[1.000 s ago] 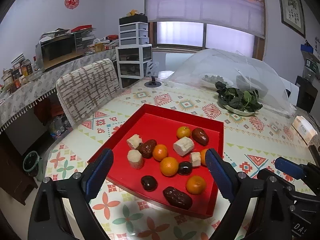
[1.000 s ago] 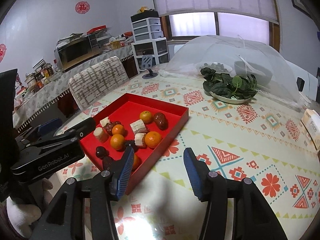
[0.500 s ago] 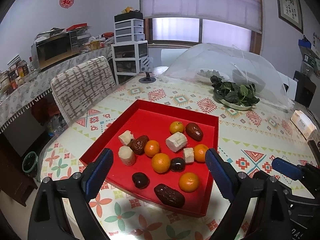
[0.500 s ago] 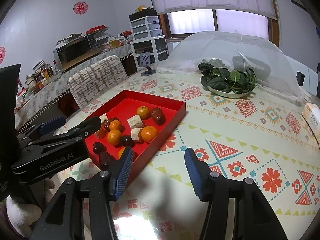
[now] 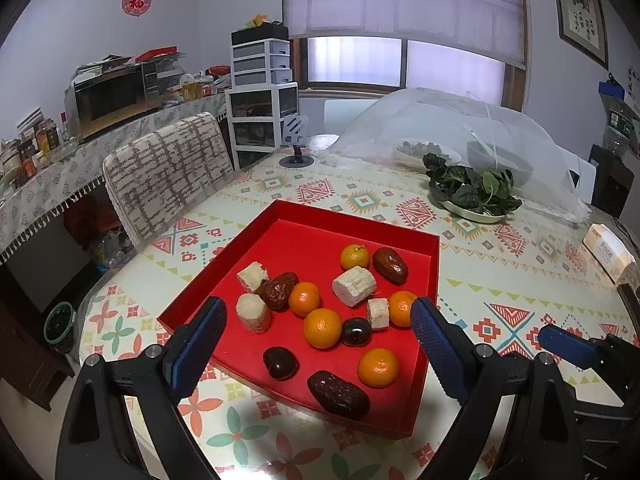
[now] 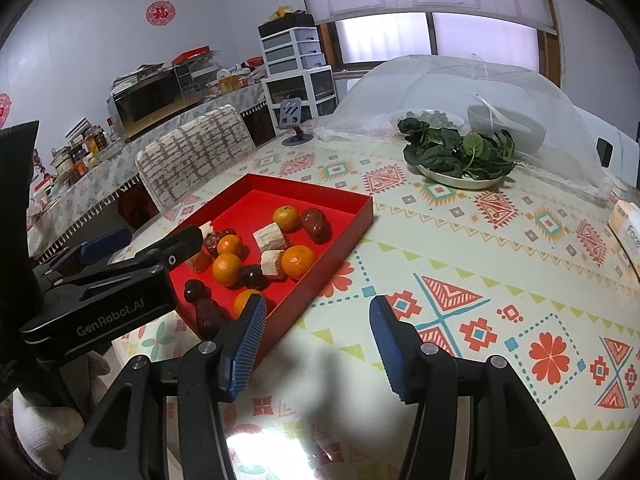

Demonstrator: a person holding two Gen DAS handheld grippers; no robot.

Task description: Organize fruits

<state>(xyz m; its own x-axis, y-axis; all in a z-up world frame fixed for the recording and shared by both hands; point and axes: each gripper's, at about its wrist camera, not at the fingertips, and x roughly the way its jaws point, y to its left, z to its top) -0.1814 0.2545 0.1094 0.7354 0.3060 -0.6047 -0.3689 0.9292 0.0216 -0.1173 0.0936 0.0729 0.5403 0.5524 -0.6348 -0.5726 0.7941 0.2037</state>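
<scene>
Left tongs (image 5: 316, 340) gaping, empty, straddling red tray (image 5: 434, 264) fruit (nearer hand). Right tongs (image 6: 318, 336) also spread, over worktop (image 6: 500, 280) right of tray.

In your shallow red tray (image 5: 434, 280): five round orange tangerines (image 5: 322, 328), four white cut chunks (image 5: 354, 286), three wrinkled brown dates (image 5: 338, 394), two dark glossy round fruits (image 5: 280, 362).

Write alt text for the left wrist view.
An open left gripper hovers over a red tray of oranges, dark dates and pale chunks on a patterned table. Behind sit a plate of greens and a mesh food cover.
</scene>
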